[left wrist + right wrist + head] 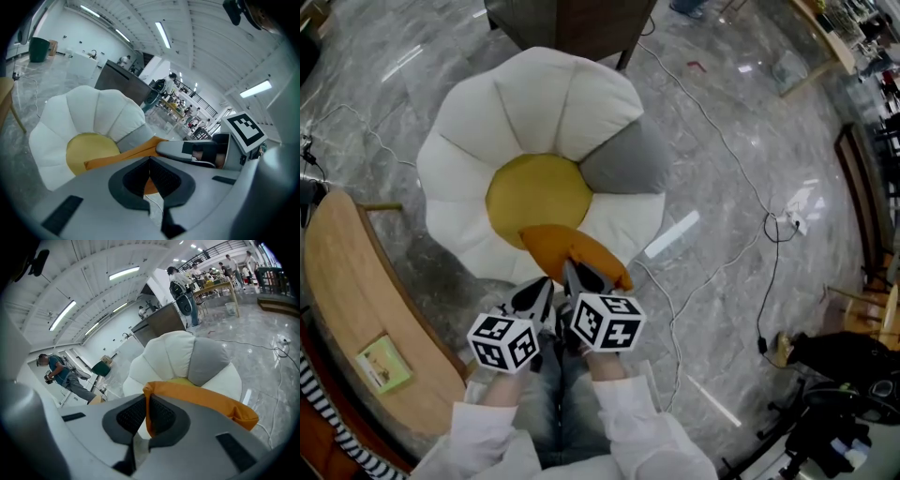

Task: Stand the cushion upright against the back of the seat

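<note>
Side by side, the left tool (536, 295) and the right tool (579, 277) each clamp shut on the near edge of the orange cushion (558, 246). The cushion is over the front of the white flower-shaped seat (534, 103), overlapping its yellow centre (534, 192), well short of the back petals.

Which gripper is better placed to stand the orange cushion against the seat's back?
Probably right: the right gripper has cushion all along its jaws, the left gripper only a little. Both are shut on it.
</note>
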The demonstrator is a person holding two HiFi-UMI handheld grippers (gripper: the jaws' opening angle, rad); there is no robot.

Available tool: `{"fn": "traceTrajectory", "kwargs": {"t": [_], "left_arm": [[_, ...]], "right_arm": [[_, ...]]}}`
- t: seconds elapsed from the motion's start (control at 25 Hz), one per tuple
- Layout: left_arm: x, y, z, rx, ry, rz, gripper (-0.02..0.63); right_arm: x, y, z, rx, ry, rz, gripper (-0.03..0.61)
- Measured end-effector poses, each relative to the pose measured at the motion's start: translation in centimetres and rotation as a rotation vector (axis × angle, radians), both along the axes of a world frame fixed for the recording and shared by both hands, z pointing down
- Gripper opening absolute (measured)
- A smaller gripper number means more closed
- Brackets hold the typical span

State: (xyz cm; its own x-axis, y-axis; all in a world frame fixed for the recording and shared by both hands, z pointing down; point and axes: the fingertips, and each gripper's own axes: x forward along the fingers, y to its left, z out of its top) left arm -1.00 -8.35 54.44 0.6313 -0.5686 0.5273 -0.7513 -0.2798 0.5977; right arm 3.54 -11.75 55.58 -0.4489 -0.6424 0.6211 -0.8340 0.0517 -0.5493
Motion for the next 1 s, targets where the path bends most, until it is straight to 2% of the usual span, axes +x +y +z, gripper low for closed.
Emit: {"fn": "traceTrajectory", "kwargs": {"t": [0.36,0.6,1.0], "left_arm": [[-1.6,-2.4,-4.4,0.05,0.018,0.0,0.008],[-3.3,-5.0,-7.4,0.102,0.028,-0.022,0.008],[-6.2,-9.3,-7.2,0.117,0.012,-0.073,0.008]], "right_arm": [[-0.3,-1.4,-5.0,0.048,0.04,0.003,0.023],[-2.4,-3.6,-7.7,0.105,0.083,-0.051,0.023],[-4.5,-9.3,-8.3,0.152,0.115,-0.139,0.023]]}}
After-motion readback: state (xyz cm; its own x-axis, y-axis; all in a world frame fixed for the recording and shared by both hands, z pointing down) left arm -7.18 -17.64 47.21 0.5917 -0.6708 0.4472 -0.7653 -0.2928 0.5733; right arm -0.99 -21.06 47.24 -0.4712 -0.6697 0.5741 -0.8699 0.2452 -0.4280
